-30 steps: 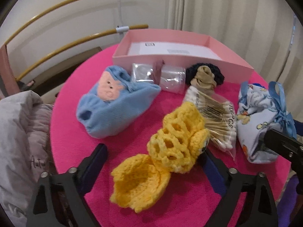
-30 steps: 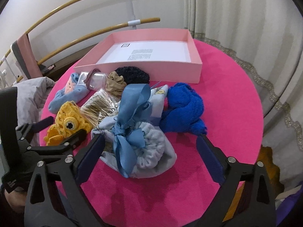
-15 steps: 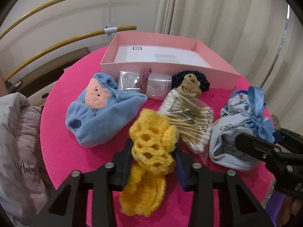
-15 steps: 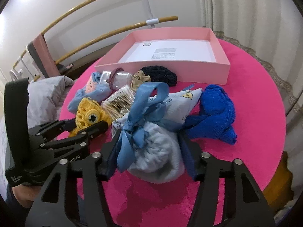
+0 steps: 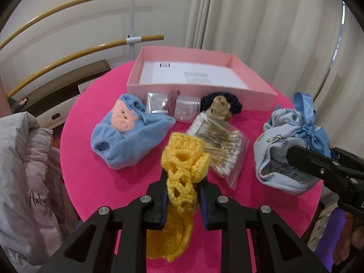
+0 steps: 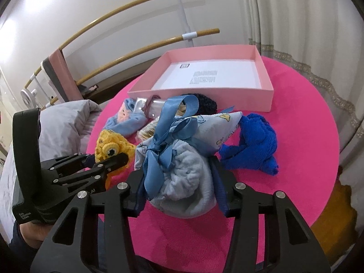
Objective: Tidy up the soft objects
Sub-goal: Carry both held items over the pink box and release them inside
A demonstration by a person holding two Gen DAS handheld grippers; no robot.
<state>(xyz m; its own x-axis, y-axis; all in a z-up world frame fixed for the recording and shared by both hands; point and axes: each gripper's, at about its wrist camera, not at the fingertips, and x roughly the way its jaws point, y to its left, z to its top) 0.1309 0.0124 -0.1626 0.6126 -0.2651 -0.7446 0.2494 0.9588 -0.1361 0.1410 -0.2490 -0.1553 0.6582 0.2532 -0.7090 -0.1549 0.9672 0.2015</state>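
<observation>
A yellow crochet piece (image 5: 182,159) hangs between the jaws of my left gripper (image 5: 183,182), which is shut on it and holds it just above the round pink table (image 5: 91,177). In the right wrist view the left gripper (image 6: 107,159) and the crochet piece (image 6: 109,145) sit at the left. My right gripper (image 6: 178,182) is closing, and its pads press the sides of a pale blue fleece bundle (image 6: 186,173) tied with a blue ribbon. From the left wrist view, that bundle (image 5: 279,136) and the right gripper (image 5: 311,157) are at the right. An open pink box (image 5: 200,91) stands at the back.
On the table lie a light blue fleece piece with a pink face (image 5: 129,134), a bag of cotton swabs (image 5: 223,141), a clear pouch (image 5: 173,104), a dark scrunchie (image 5: 227,104) and a royal blue cloth (image 6: 254,143). A grey jacket (image 5: 20,170) lies left of the table, with curtains behind.
Both grippers went from wide open to closed. The left one gripped the yellow crochet piece and raised it. The right one closed on the ribboned bundle.
</observation>
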